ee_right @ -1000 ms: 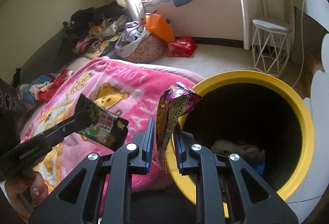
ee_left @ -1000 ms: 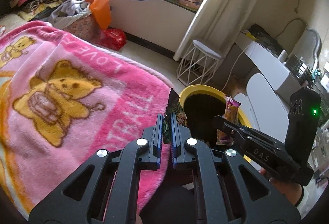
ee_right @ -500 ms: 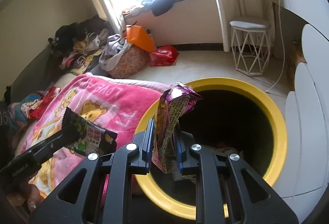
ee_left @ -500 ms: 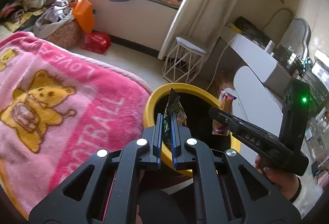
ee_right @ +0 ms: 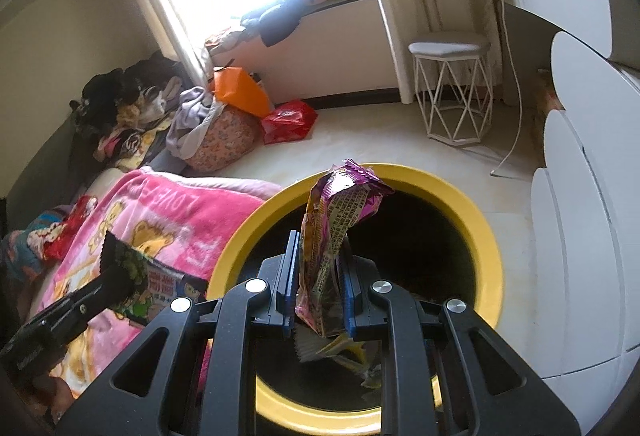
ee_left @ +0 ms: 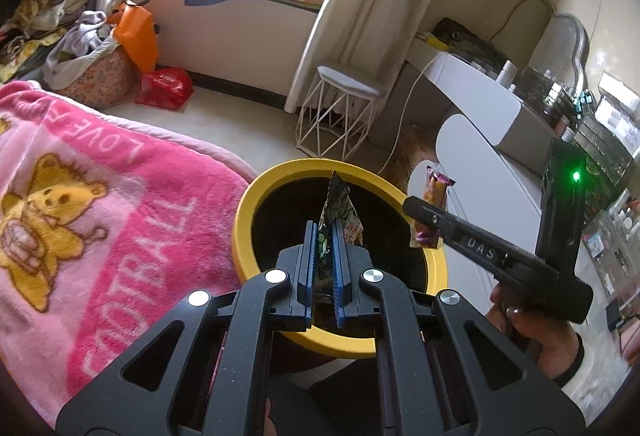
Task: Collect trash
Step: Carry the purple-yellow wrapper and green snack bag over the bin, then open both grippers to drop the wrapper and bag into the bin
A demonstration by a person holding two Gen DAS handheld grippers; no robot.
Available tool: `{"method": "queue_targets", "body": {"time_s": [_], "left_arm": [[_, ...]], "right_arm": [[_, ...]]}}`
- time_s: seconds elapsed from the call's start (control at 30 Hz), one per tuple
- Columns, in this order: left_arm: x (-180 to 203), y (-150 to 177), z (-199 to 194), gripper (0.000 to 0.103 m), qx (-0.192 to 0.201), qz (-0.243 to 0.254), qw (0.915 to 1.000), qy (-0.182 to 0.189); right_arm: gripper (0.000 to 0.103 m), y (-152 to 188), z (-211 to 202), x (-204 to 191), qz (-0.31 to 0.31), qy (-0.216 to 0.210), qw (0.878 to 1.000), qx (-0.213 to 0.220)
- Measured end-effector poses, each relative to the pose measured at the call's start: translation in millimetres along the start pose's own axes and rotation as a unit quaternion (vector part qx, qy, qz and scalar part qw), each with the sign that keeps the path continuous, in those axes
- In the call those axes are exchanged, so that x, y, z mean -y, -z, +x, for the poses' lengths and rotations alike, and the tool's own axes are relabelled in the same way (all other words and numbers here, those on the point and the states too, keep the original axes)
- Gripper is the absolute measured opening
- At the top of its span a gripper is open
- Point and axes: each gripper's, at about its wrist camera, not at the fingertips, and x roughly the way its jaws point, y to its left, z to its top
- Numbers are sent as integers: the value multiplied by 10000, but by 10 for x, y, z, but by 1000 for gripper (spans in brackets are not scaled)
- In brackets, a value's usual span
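Observation:
My left gripper [ee_left: 325, 236] is shut on a dark green snack wrapper [ee_left: 338, 206], which stands up between the blue pads over the mouth of a yellow-rimmed trash bin [ee_left: 256, 196]. In the right wrist view my right gripper [ee_right: 318, 256] is shut on a purple and yellow wrapper [ee_right: 340, 204] above the same bin [ee_right: 486, 236]. Each gripper shows in the other's view: the right one [ee_left: 424, 214] with its purple wrapper [ee_left: 434, 192] over the bin's right rim, the left one [ee_right: 120, 278] with its green wrapper [ee_right: 160, 290] above the blanket's edge. Crumpled wrappers [ee_right: 332, 350] lie inside the bin.
A pink teddy-bear blanket [ee_left: 100, 204] covers the bed left of the bin. A white wire stool [ee_left: 340, 116] stands behind it by the curtain. White scalloped furniture [ee_right: 580, 236] flanks the bin's right. Bags and clothes [ee_right: 224, 124] are piled by the window wall.
Both grippers moved from over the blanket's edge to above the bin, still holding their wrappers. The bin now sits nearer the centre in both views.

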Motion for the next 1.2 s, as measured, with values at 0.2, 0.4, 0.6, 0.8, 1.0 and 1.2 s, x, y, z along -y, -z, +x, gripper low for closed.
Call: {"method": "queue_targets", "body": {"time_s": [0.2, 0.4, 0.6, 0.8, 1.0, 1.2], "left_arm": [[125, 44, 131, 4, -129, 134, 9998, 78], [187, 77, 265, 4, -256, 216, 9993, 139], [205, 143, 459, 4, -489, 224, 9984, 154], [169, 177, 635, 5, -721, 155, 9972, 139], [173, 192, 676, 28, -762, 143, 9970, 89], [178, 194, 581, 52, -684, 202, 9974, 37]], "right_arm": [[18, -63, 28, 150, 54, 130, 9999, -17], [18, -91, 94, 273, 26, 191, 9997, -158], [20, -93, 210, 300, -46, 190, 9991, -384], [21, -71, 281, 313, -49, 152, 9984, -544], [33, -31, 255, 340, 20, 213, 9982, -564], [51, 56, 162, 344, 51, 308, 9982, -509]]}}
